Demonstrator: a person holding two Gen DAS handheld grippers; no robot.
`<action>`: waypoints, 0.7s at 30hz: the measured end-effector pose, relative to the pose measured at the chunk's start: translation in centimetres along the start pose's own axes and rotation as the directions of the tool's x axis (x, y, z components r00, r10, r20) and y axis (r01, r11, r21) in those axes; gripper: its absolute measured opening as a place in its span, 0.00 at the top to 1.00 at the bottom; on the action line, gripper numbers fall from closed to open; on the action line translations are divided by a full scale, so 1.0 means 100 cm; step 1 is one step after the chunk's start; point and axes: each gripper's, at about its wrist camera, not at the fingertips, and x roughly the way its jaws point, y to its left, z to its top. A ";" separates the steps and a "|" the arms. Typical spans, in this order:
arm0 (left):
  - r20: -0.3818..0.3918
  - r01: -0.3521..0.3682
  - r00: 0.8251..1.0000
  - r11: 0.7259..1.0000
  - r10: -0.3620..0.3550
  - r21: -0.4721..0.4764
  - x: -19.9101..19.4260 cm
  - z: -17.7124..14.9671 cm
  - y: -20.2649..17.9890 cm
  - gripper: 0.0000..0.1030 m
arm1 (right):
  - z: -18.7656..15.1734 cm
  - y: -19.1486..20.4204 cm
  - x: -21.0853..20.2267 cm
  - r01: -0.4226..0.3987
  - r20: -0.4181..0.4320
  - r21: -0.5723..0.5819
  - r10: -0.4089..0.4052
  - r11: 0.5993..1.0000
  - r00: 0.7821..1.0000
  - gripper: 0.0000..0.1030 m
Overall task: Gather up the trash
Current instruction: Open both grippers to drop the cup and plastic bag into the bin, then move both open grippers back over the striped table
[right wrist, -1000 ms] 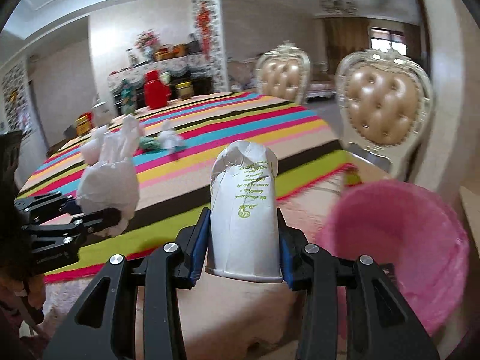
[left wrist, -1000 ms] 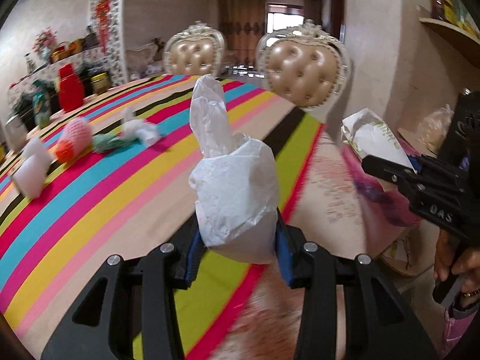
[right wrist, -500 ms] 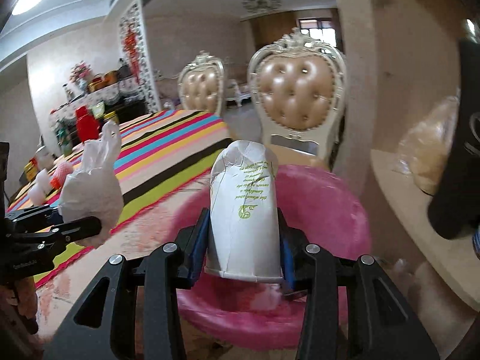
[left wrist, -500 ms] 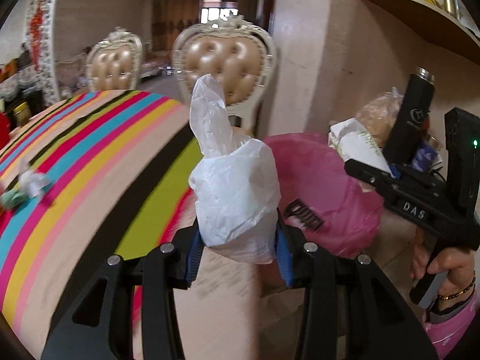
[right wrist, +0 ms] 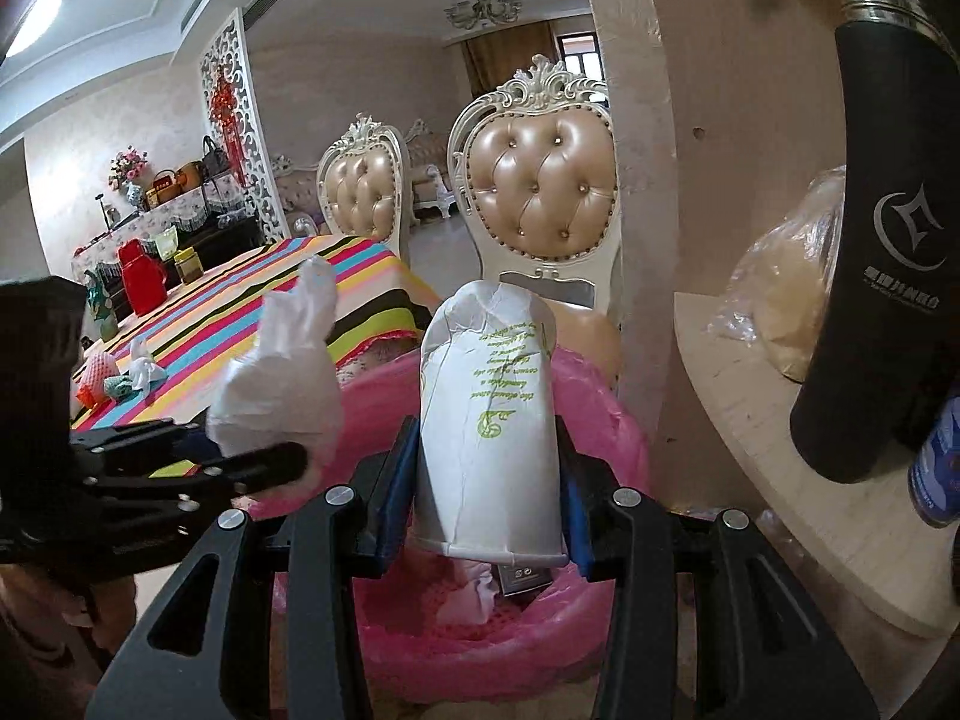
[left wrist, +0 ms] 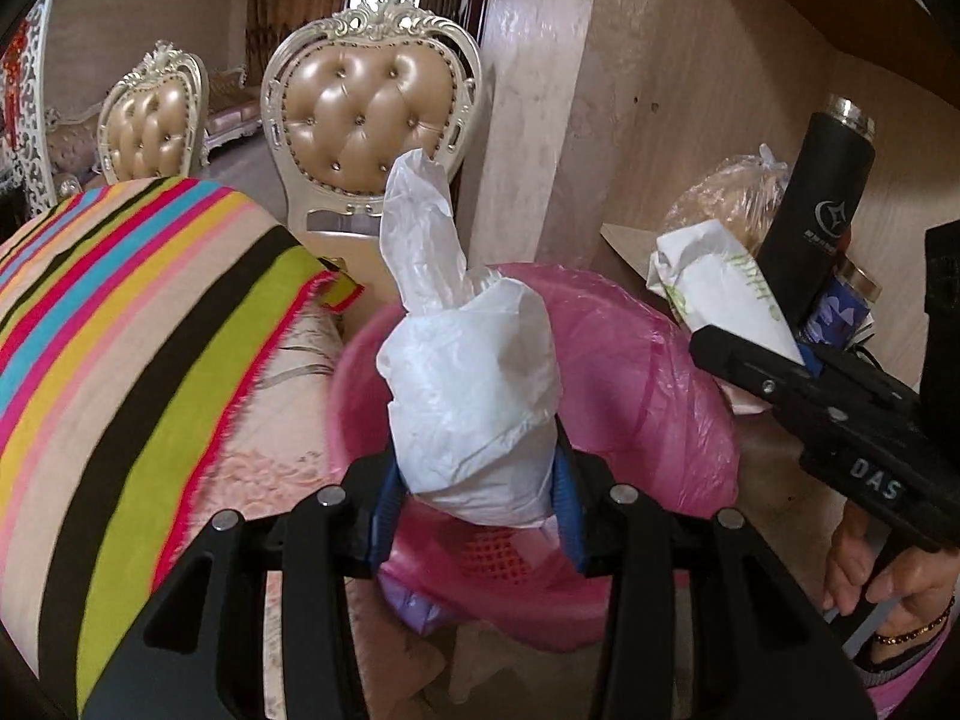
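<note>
We hold both pieces of trash over the bin [left wrist: 654, 384], which is lined with a pink bag and sits just off the end of the striped table [left wrist: 120, 324]. Our left gripper [left wrist: 474, 492] has the crumpled white bag [left wrist: 468, 384] between its blue pads; its jaws have just been opening, though the bag appears to sit against both pads with no gap showing. Our right gripper [right wrist: 489, 492] clamps the squashed paper cup [right wrist: 489, 420] upright, rim down, above the bin's mouth, and that grip looks firm.

We judge this to be the drop step: carrying is done and release is starting on the left. Next we need to let both sets of jaws spread wide enough for each piece to fall clear. The light bag may cling to a pad, so a small shake or tilt could help. The cup sits near the shelf [right wrist: 774, 420] and black bottle [right wrist: 888, 228], so we should avoid swinging right. More trash [right wrist: 120, 378] waits on the table afterwards.
</note>
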 end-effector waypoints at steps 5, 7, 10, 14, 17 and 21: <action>-0.011 -0.025 1.000 0.999 0.025 -0.019 0.004 -0.005 0.009 0.41 | 0.000 0.000 -0.003 -0.002 0.004 0.007 0.002 1.000 1.000 0.57; -0.007 -0.019 1.000 0.999 0.019 -0.045 -0.006 -0.007 0.019 0.34 | 0.000 0.003 -0.002 -0.006 0.004 0.004 0.006 1.000 1.000 0.55; 0.047 -0.055 0.997 0.995 0.059 -0.081 -0.028 -0.008 0.035 0.19 | 0.001 0.008 0.000 -0.007 0.003 0.001 0.007 1.000 1.000 0.48; 0.088 -0.143 0.985 0.986 0.151 -0.085 -0.061 -0.015 0.057 0.13 | 0.004 0.017 -0.002 -0.013 0.019 -0.005 0.013 1.000 1.000 0.27; 0.110 -0.234 0.963 0.966 0.246 -0.110 -0.088 -0.028 0.082 0.08 | 0.005 0.024 -0.001 -0.016 0.020 -0.024 0.016 1.000 1.000 0.27; 0.103 -0.320 0.935 0.933 0.339 -0.164 -0.119 -0.046 0.119 0.05 | 0.005 0.043 0.003 -0.033 0.010 -0.051 0.033 0.998 0.999 0.27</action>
